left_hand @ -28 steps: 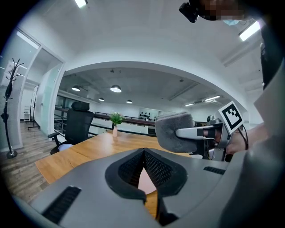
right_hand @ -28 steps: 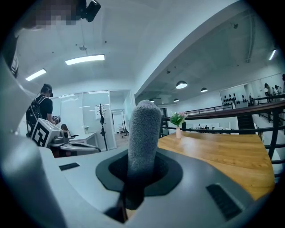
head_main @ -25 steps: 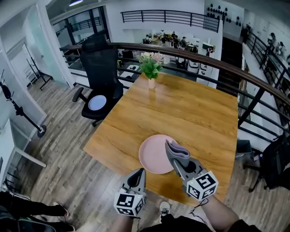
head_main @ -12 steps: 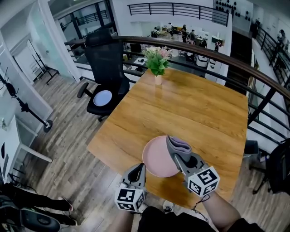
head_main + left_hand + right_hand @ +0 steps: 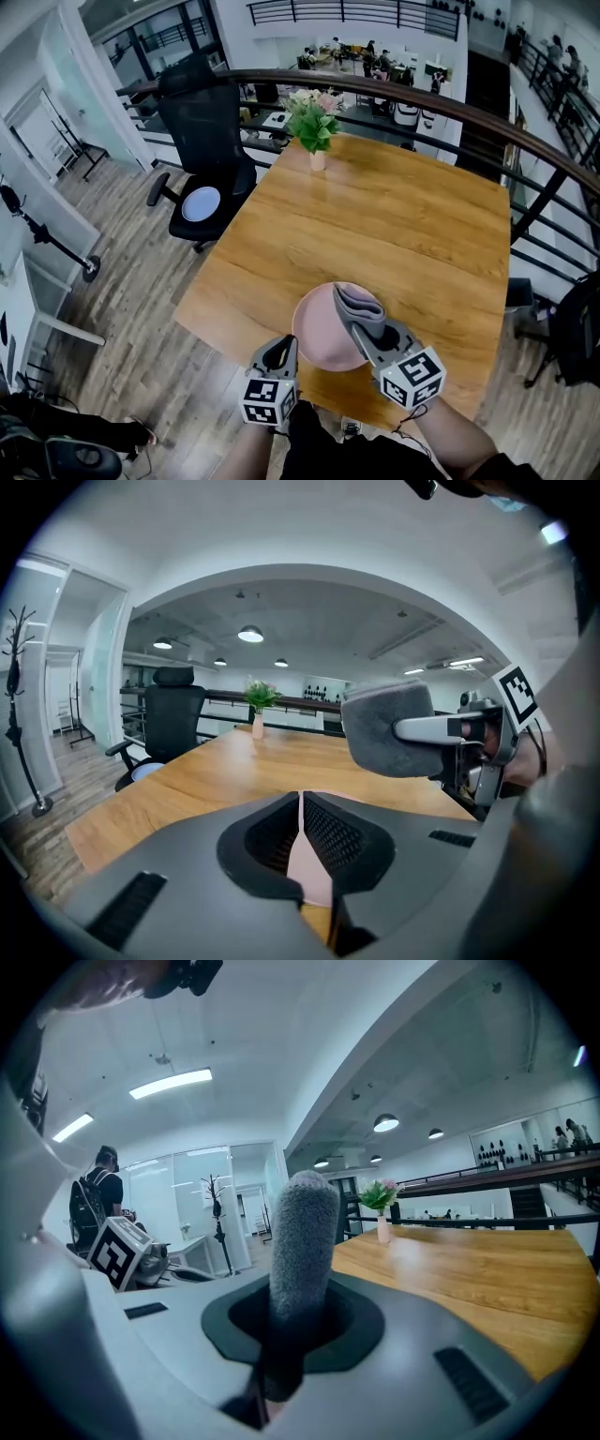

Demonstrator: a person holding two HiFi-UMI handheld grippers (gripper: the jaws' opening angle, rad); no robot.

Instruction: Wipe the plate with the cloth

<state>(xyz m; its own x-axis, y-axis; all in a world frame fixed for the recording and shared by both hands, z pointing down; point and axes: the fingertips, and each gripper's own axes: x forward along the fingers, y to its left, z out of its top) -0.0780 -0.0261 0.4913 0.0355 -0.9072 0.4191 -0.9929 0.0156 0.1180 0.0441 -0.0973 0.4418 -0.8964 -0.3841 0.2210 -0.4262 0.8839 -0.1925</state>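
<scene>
At wooden table (image 5: pixel 394 225), pink plate (image 5: pixel 317 328) near edge, flower vase (image 5: pixel 316 141), black chair (image 5: pixel 202 141)

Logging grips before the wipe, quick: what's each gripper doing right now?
Left gripper: jaws closed on the pink plate.
Right gripper: jaws closed on the grey cloth.

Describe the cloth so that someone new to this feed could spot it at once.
Start at the wooden table and find the round pink plate at its near edge. The cloth is the folded wad pinched in the right gripper, at the plate's right side. It is the only soft, fuzzy grey thing there; the plate is smooth and pink.
</scene>
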